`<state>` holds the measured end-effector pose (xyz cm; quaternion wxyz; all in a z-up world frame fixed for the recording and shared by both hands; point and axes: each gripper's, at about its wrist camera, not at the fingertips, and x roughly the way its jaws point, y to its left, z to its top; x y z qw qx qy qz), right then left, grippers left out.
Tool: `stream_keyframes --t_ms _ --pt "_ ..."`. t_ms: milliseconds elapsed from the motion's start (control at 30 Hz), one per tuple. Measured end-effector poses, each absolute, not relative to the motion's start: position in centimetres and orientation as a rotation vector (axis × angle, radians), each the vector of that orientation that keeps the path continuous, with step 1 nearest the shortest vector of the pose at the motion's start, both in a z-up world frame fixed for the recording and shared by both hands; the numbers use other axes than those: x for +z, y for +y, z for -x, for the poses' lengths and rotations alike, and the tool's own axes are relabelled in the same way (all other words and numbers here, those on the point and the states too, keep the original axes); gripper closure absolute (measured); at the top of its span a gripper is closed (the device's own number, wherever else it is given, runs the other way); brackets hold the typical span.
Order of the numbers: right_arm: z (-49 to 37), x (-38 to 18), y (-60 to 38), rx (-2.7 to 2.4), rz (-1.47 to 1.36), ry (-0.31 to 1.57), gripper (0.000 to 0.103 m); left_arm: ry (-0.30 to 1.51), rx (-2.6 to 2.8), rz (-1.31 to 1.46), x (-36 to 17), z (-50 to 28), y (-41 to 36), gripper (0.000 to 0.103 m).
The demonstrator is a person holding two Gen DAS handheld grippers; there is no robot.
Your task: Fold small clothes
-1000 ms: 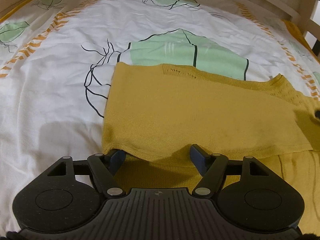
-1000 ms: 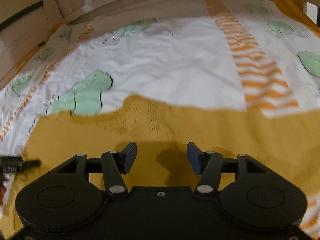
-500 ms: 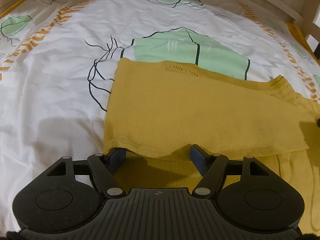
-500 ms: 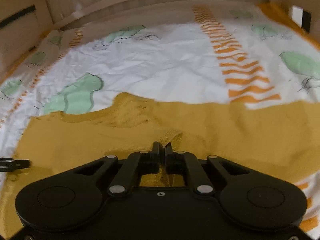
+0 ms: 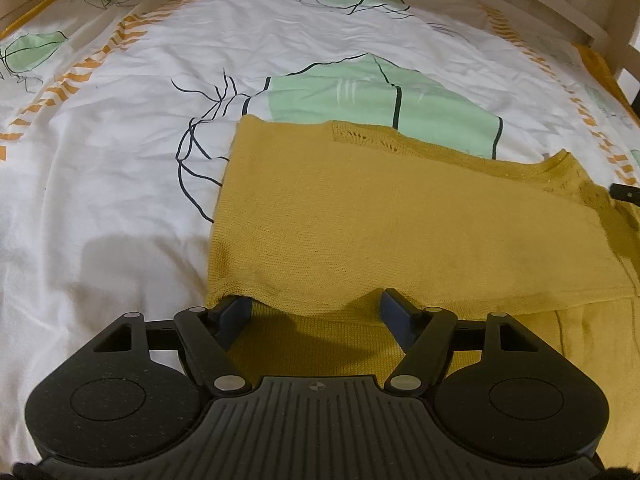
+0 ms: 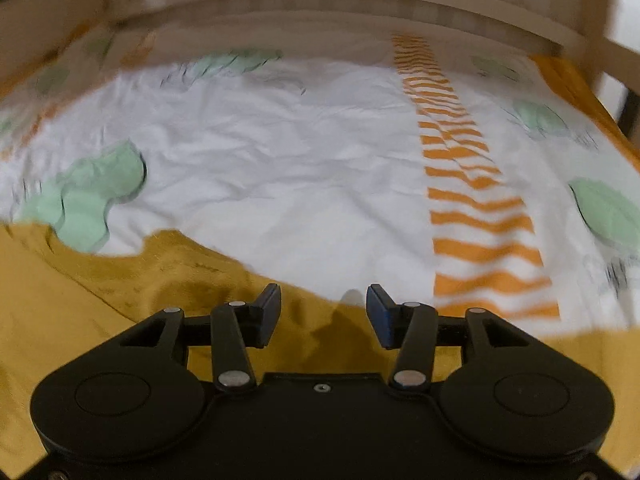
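Left tool (image 5: 316, 312): we see its jaws standing wide apart at the near hem of the mustard knit garment (image 5: 400, 220). One finger is tucked under the folded layer's corner, the other lies on the lower layer; neither pad presses cloth, so we read nothing as clamped.
Why it sits there: we judge it is pinning or steadying the fold's corner so the top layer does not slide.
Right tool (image 6: 324, 308): its jaws are apart and have just been opening. Garment cloth lies beneath and between them, but the pads do not pinch it; we take this as a release after laying that edge down. The view is blurred, so fine contact is hard to tell.
Garment: it lies on the bed, one part folded over another. In the right wrist view its far edge runs diagonally across the bedsheet (image 6: 304, 184).
Bedsheet: white with green leaf shapes and orange stripes; it carries the garment flat, which is why the fold holds its shape.
Bed frame (image 6: 360, 4): pale wood, well apart beyond the sheet.
Task stage: we judge one fold done, with more folds needed.
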<state>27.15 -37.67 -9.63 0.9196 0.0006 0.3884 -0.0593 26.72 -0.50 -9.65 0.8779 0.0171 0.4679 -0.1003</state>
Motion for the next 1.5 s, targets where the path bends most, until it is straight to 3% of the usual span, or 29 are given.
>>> stream_keyframes --t_ms 233,267,333,367,567,667,733,767,800,1033,1133,1500 --pt "-28.3 -11.1 -37.6 0.058 0.069 0.851 0.046 0.975 -0.208 -0.035 -9.7 -26.7 -0.5 0.032" --pt "-28.2 -11.1 -37.5 0.072 0.071 0.855 0.049 0.973 -0.207 -0.035 -9.7 -26.7 -0.5 0.032" --pt "-28.0 -11.3 -37.2 0.076 0.07 0.856 0.088 0.965 -0.206 -0.029 -9.8 -26.6 -0.4 0.032" --pt "-28.0 -11.3 -37.2 0.069 0.07 0.858 0.094 0.959 -0.205 -0.022 -9.9 -26.6 -0.3 0.032" --pt "-27.9 -11.4 -38.2 -0.078 0.036 0.836 0.095 0.948 -0.186 0.01 -9.7 -26.6 -0.3 0.032" --pt "-27.3 -10.8 -38.9 -0.072 -0.044 0.792 0.084 0.956 -0.182 0.028 -9.6 -26.7 -0.4 0.032" --pt "-26.5 -10.1 -40.2 -0.082 -0.148 0.758 0.064 0.971 -0.196 0.034 -9.4 -26.9 -0.5 0.034" --pt "-25.8 -9.6 -41.1 -0.093 -0.203 0.732 0.044 0.977 -0.207 0.036 -9.1 -27.0 -0.6 0.034" --pt "-25.3 -9.2 -41.8 -0.113 -0.238 0.71 0.035 0.98 -0.226 0.035 -8.9 -27.0 -0.8 0.034" --pt "-20.3 -7.8 -49.5 -0.352 -0.374 0.68 0.032 0.828 -0.401 -0.05 -6.7 -24.2 -3.9 0.034" --pt "-17.4 -7.7 -53.4 -0.483 -0.421 0.677 0.026 0.778 -0.48 -0.085 -6.3 -22.9 -5.2 0.034" --pt "-10.4 -8.7 -62.9 -0.749 -0.519 0.71 0.019 0.723 -0.699 -0.162 -7.1 -19.5 -8.2 0.034"
